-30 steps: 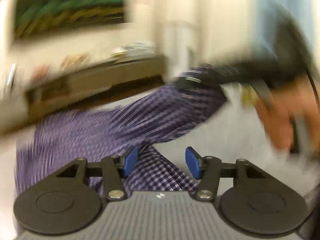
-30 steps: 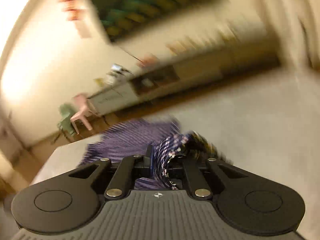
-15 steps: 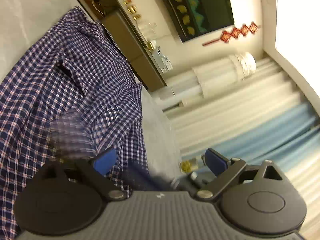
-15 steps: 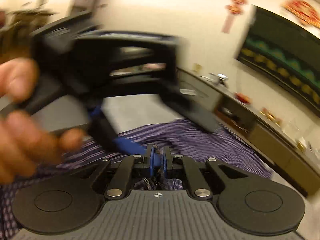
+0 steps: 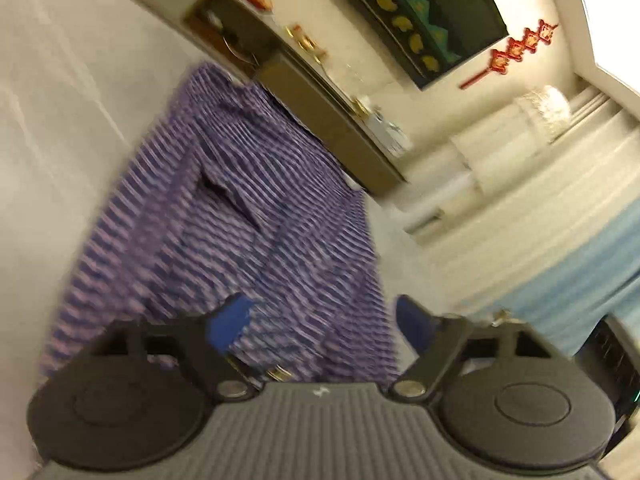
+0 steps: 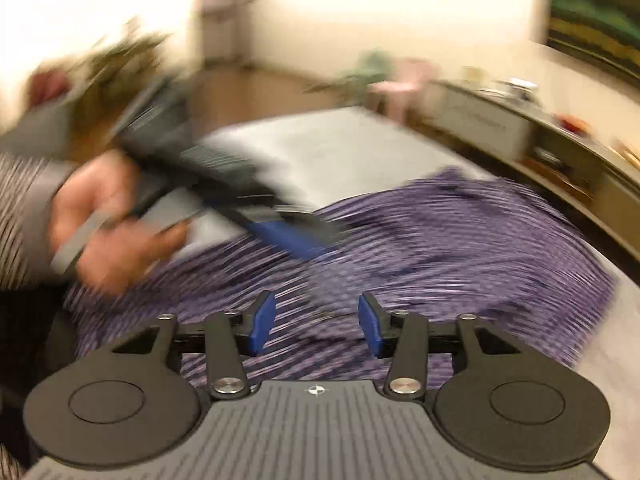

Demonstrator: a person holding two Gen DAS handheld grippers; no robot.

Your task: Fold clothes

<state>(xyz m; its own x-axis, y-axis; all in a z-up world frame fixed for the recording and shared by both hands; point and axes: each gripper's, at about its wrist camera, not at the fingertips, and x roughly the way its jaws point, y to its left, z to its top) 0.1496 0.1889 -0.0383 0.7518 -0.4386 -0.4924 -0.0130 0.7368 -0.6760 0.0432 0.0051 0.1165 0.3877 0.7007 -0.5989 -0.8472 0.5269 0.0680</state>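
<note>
A purple checked shirt (image 5: 248, 216) lies spread on a pale surface (image 5: 60, 80). My left gripper (image 5: 320, 324) hovers over the shirt's near hem. Its jaws stand wide apart and are closing, and the blue pads (image 5: 230, 322) press on nothing. In the right wrist view the shirt (image 6: 440, 248) fills the middle. My right gripper (image 6: 316, 324) sits low over the shirt with its jaws opening, and no fabric is pinched between them. A hand (image 6: 112, 224) holds the left gripper (image 6: 288, 236) over the shirt's left part. Both views are blurred.
The pale surface (image 6: 328, 140) reaches beyond the shirt on the far side. A long low sideboard (image 5: 328, 120) (image 6: 560, 148) with small items on it runs along the wall. Curtains (image 5: 540, 200) hang to the right. A pink chair (image 6: 400, 80) stands far back.
My right gripper was shut on a bunch of shirt fabric and has let it go, with its jaws now apart. My left gripper widened, and its view rolled and swung over the shirt.
</note>
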